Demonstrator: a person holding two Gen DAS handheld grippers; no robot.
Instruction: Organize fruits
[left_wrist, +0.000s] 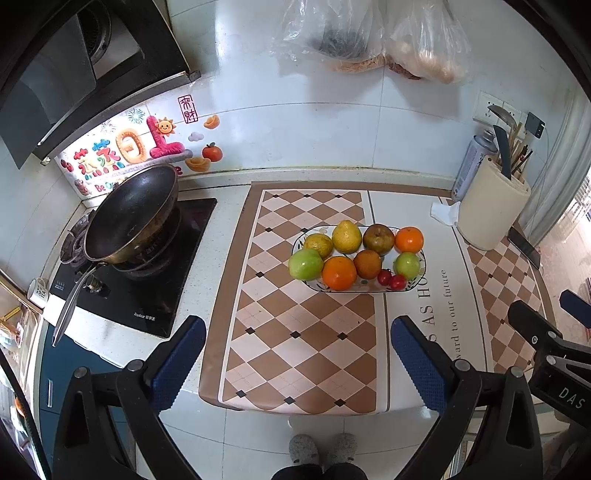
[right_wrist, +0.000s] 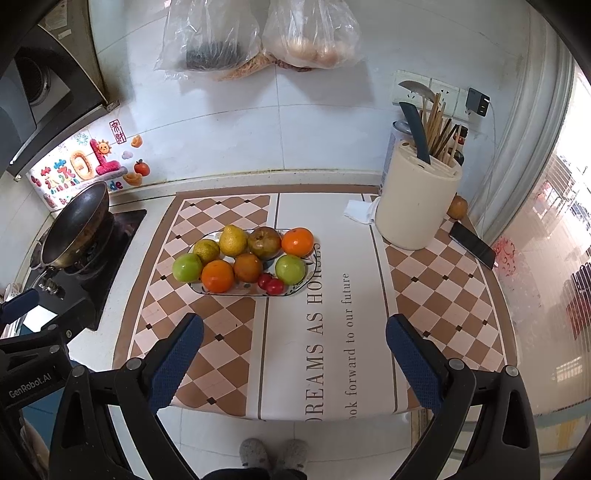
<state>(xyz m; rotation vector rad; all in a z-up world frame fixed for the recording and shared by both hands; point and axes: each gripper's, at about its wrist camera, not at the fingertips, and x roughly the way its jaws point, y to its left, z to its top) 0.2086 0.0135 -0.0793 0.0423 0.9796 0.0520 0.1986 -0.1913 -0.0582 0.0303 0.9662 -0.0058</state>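
Observation:
A patterned oval plate on the checkered mat holds several fruits: two green apples, oranges, a yellow pear, a brown fruit and two small red fruits. My left gripper is open and empty, back from the plate above the counter's front edge. My right gripper is open and empty, also short of the plate. Another orange fruit lies behind the utensil holder.
A black wok sits on the stove at the left. A cream utensil holder, a spray can, a white tissue and a phone stand at the right. Plastic bags hang on the wall.

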